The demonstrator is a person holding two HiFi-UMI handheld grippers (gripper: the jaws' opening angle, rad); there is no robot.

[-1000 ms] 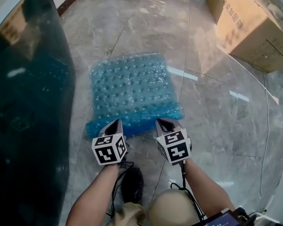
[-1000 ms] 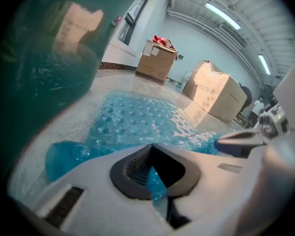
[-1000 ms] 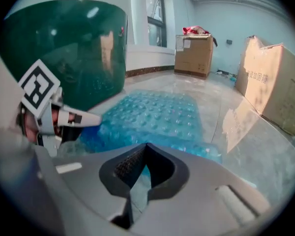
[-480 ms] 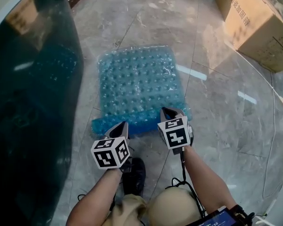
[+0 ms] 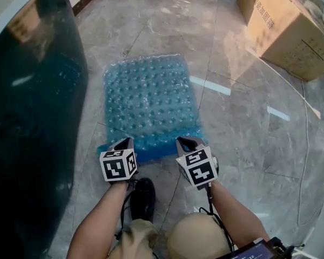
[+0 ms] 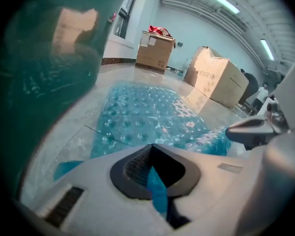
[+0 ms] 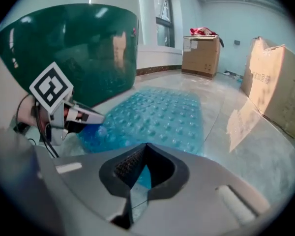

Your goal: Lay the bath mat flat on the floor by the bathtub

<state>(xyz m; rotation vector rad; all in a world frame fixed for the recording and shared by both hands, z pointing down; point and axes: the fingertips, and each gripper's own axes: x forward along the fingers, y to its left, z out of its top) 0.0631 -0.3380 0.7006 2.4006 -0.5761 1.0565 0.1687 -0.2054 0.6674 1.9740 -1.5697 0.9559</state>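
A translucent blue bath mat (image 5: 147, 102) with rows of bumps lies spread on the grey marble floor beside the dark green bathtub (image 5: 27, 117). Its near edge is lifted off the floor. My left gripper (image 5: 122, 143) is shut on the mat's near left corner, and a blue strip (image 6: 156, 191) shows pinched between its jaws. My right gripper (image 5: 186, 142) is shut on the near right corner, where the blue edge (image 7: 141, 177) sits between its jaws. The mat (image 6: 145, 114) stretches away from both grippers, and the mat (image 7: 160, 114) looks mostly flat.
Large cardboard boxes (image 5: 289, 26) stand at the far right, another box (image 7: 200, 53) further back. A black shoe (image 5: 142, 198) and the person's knees are just behind the grippers. The tub wall (image 7: 73, 53) runs along the left.
The mat has stretched out longer over the floor. Both grippers shifted slightly left and toward the person, still holding its near edge.
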